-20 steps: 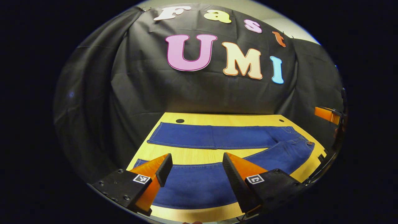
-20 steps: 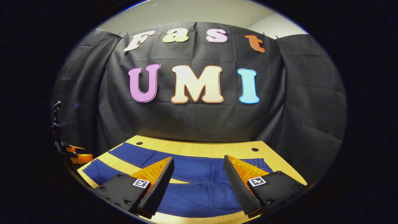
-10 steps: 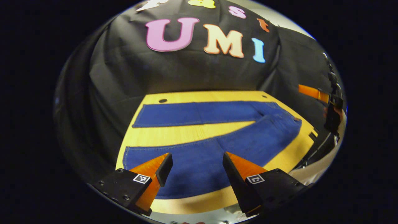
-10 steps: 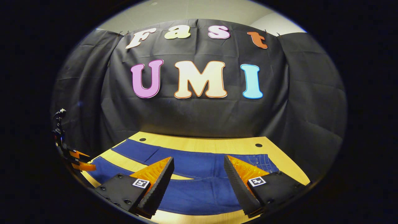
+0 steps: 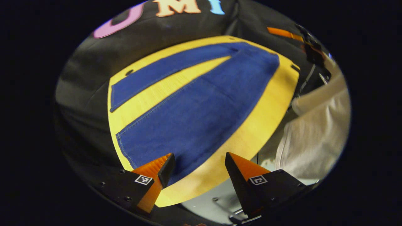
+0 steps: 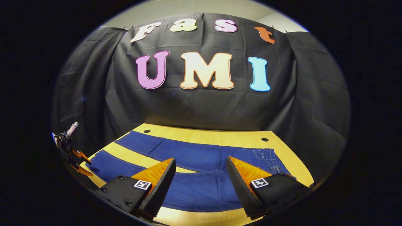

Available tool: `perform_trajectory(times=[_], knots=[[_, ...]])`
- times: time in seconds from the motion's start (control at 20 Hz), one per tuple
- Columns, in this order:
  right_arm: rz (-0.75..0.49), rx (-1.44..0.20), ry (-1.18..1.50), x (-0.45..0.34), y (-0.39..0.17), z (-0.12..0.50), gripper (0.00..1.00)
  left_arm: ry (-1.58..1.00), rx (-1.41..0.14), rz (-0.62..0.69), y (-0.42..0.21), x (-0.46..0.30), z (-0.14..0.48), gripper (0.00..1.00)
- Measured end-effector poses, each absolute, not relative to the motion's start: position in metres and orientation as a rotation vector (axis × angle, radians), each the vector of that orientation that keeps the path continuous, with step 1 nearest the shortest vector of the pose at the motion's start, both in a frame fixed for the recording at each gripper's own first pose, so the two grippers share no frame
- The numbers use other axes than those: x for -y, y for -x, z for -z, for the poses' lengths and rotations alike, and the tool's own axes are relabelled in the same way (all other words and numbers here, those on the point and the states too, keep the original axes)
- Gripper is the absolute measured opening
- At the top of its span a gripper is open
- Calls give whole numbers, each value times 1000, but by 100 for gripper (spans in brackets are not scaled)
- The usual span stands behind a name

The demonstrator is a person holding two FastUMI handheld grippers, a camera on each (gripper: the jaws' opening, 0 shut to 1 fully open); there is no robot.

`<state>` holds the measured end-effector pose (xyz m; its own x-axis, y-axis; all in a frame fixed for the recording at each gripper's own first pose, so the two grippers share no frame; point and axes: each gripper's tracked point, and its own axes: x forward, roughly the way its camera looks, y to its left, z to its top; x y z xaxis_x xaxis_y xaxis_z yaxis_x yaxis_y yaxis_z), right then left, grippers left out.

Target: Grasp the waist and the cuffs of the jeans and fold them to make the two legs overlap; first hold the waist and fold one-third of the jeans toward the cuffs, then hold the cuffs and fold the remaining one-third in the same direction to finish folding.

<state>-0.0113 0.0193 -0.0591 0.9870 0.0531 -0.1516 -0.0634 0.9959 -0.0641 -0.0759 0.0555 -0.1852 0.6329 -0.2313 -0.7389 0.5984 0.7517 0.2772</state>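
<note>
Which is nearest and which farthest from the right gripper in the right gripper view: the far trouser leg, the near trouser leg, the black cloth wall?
1. Near trouser leg: lies just beyond the right gripper, between its open fingers.
2. Far trouser leg: behind it, across a strip of bare table.
3. Black cloth wall: hangs past the table's back edge.

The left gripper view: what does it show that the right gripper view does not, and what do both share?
Left gripper view alone: the near leg's cuff beside the open left gripper, a person's light sleeve, and the table's near edge.

Right gripper view alone: the waist with belt loops, close to the open right gripper.

Both: the jeans lying flat on the wooden table, legs spread apart, not yet folded.
</note>
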Motion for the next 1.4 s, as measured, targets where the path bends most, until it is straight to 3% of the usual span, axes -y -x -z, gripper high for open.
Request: perform_trajectory(times=[0.15, 0.55, 0.9, 1.05, 1.1, 1.3, 1.35, 1.4], knots=[[-46, -149, 78, -15, 13, 61, 99, -637, -842, 516, 79, -77, 203, 94], [-13, -183, 117, -3, 21, 75, 99, -717, -891, 522, 85, -83, 209, 93], [-6, -205, 130, 0, 19, 84, 99, -670, -982, 555, 86, -80, 219, 90], [-16, -224, 119, -3, 18, 91, 99, -703, -1012, 576, 83, -82, 217, 99], [-20, -226, 115, -4, 18, 92, 99, -723, -1020, 583, 85, -81, 217, 93], [-34, -228, 118, -6, 16, 93, 99, -731, -1013, 580, 82, -79, 217, 84], [-37, -232, 118, -6, 15, 96, 99, -721, -991, 582, 79, -80, 216, 79], [-36, -233, 117, -5, 15, 96, 99, -714, -976, 583, 80, -79, 216, 63]])
